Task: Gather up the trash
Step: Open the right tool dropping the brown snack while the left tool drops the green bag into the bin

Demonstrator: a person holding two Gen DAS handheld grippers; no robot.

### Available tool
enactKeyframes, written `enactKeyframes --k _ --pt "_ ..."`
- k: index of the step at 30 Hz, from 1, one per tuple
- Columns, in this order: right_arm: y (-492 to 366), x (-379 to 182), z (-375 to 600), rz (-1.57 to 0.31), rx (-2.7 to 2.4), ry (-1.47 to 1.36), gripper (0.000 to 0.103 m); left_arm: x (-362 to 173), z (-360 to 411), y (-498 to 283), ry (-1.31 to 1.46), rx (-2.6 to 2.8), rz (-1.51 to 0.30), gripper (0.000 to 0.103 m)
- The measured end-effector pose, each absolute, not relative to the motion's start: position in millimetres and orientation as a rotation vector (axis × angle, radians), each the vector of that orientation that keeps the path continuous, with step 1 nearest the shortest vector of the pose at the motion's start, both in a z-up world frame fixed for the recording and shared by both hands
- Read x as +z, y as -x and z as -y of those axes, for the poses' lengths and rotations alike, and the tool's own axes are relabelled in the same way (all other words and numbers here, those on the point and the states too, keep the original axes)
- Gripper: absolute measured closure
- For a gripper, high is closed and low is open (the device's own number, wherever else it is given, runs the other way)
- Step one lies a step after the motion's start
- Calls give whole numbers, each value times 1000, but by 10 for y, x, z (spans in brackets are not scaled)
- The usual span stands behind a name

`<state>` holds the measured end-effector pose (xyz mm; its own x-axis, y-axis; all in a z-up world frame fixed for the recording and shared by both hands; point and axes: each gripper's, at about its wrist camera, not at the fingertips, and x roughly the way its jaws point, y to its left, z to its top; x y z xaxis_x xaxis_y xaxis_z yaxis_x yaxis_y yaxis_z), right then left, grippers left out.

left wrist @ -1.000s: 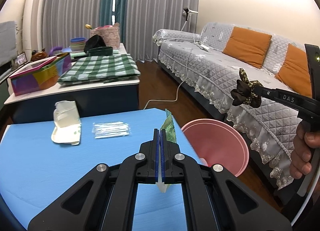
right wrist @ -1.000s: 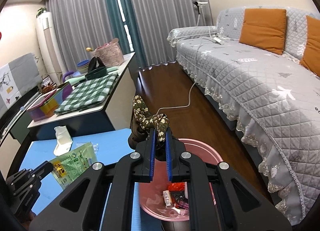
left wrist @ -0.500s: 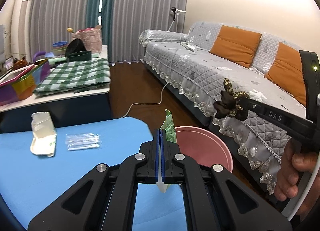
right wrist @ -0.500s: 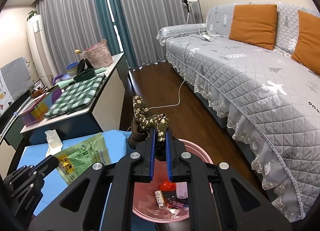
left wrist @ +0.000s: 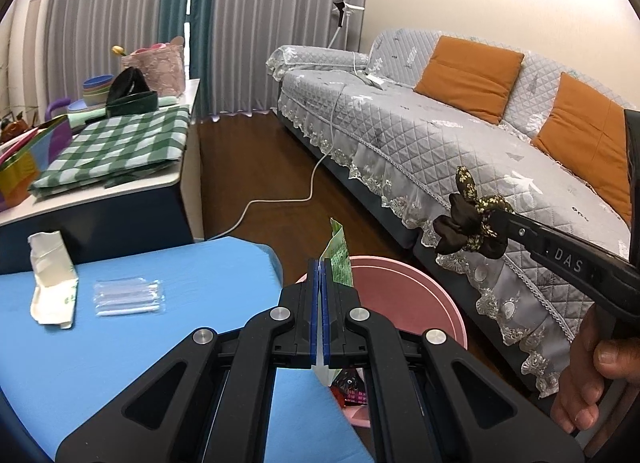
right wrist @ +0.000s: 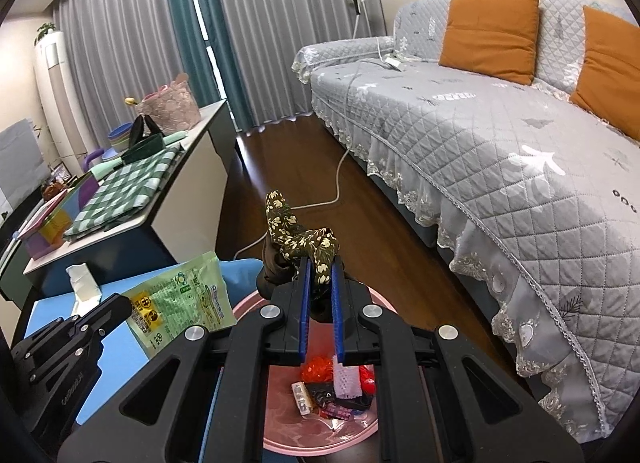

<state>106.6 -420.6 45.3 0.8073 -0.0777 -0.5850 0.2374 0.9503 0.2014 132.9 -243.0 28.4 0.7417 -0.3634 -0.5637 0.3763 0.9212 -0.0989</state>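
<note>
My left gripper is shut on a flat green snack packet, held edge-on at the blue table's right edge; the packet shows its printed face in the right wrist view, with the left gripper behind it. My right gripper is shut on a dark floral fabric scrunchie and hangs over the pink bin, which holds several wrappers. In the left wrist view the scrunchie hangs above and right of the bin.
On the blue table lie a crumpled white wrapper and a clear packet of sticks. Behind stands a side table with a green checked cloth. A grey sofa runs along the right; a white cable crosses the floor.
My left gripper has carried the green packet rightward, from over the table to the bin's rim. The right gripper with the scrunchie has sunk a little over the bin.
</note>
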Motion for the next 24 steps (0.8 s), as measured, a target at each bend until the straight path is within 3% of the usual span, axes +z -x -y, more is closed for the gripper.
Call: enactKeyframes --k 15,18,20,24 --pt "-1207 312 4314 -651 -173 -304 90 181 2640 -1477 -45 -417 -640 100" --pt "-1213 285 4329 -662 -175 -314 80 181 2640 -1472 -46 -407 -640 94" --pt "-1206 299 4327 -658 -185 -312 58 185 2617 -1460 -45 -398 -644 91" --pt "-1184 341 4283 -646 -178 -306 58 231 2538 -1408 -44 -384 -634 91"
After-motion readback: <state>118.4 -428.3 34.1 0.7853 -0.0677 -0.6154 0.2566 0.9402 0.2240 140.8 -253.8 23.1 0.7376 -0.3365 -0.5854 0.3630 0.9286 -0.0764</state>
